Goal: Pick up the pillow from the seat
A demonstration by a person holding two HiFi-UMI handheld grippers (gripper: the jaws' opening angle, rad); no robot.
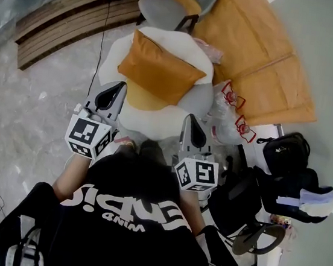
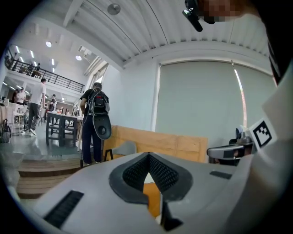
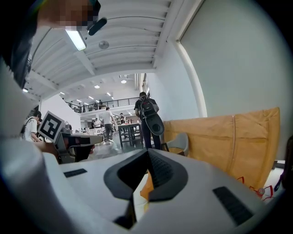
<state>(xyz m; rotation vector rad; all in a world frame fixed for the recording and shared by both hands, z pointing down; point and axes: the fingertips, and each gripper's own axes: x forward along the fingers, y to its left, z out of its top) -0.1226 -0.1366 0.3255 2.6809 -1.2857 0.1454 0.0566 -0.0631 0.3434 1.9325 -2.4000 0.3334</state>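
Observation:
An orange pillow [image 1: 160, 69] lies tilted on a white, round upholstered seat [image 1: 133, 118] in the head view. My left gripper [image 1: 115, 88] hovers at the seat's near left edge, just short of the pillow's lower left corner, jaws shut and empty. My right gripper [image 1: 190, 120] sits at the seat's near right edge, also shut and empty. In the left gripper view the closed gripper [image 2: 149, 156] leaves a slit showing a strip of the pillow [image 2: 152, 197]. The right gripper view shows the same past its closed gripper [image 3: 147, 153], a sliver of pillow [image 3: 146, 186].
Behind the seat stand a grey chair [image 1: 185, 3] and a large tan board [image 1: 260, 47]. A clear plastic bag [image 1: 226, 116] and black bags [image 1: 286, 156] crowd the right side. A wooden step [image 1: 68, 22] runs at upper left. A person with a backpack [image 2: 94, 121] stands beyond.

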